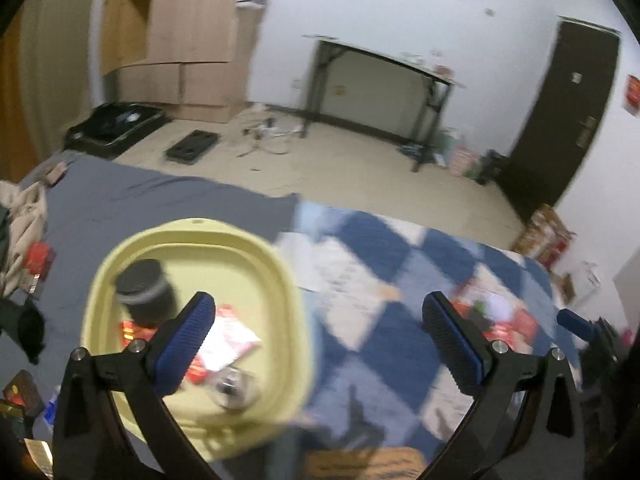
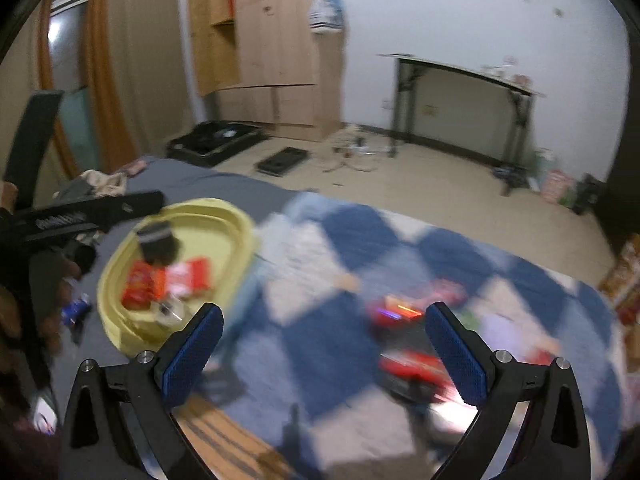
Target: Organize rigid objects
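Fingers of the left gripper point(image 1: 318, 344) and right gripper point(image 2: 324, 354) gape wide and empty over the bed, so a blurred, hasty grab could knock red packets point(image 2: 404, 312) off the checked blanket point(image 2: 328, 344), short of the yellow basin point(image 1: 260, 248)

Yellow basin point(image 1: 296, 320) on the bed — black jar point(image 1: 146, 292), red packets point(image 2: 168, 280) inside.

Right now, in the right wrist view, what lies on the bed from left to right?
Small blue packet on the grey sheet → pale yellow plastic basin holding a dark cylindrical jar → blue-and-white checked blanket → blurred red boxes.
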Demonstrator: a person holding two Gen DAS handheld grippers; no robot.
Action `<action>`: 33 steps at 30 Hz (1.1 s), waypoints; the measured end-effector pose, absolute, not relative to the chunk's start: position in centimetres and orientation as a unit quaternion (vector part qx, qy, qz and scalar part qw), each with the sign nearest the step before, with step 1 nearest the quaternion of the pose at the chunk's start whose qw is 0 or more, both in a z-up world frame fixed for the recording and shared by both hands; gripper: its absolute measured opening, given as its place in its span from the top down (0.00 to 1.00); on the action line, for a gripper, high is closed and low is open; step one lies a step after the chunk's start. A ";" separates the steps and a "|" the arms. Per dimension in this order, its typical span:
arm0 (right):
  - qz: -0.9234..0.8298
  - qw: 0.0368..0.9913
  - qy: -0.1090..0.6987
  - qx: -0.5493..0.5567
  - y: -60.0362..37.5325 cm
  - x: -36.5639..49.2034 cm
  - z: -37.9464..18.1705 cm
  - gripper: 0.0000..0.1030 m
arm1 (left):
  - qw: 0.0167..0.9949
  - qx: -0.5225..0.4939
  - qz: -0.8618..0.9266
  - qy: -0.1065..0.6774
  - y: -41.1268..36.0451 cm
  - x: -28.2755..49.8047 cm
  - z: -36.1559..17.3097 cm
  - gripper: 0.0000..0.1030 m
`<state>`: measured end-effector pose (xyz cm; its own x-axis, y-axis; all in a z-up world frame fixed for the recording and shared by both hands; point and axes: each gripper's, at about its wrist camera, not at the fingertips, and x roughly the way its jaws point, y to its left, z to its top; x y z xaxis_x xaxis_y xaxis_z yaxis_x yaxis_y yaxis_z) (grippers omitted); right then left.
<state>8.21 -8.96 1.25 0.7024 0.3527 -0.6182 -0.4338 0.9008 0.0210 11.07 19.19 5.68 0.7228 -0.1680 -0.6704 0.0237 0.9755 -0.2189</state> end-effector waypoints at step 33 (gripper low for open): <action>0.131 0.928 0.349 0.018 -29.2 10.2 -8.2 0.00 | 0.875 -0.088 -0.131 0.458 -1.2 11.1 -2.2 0.00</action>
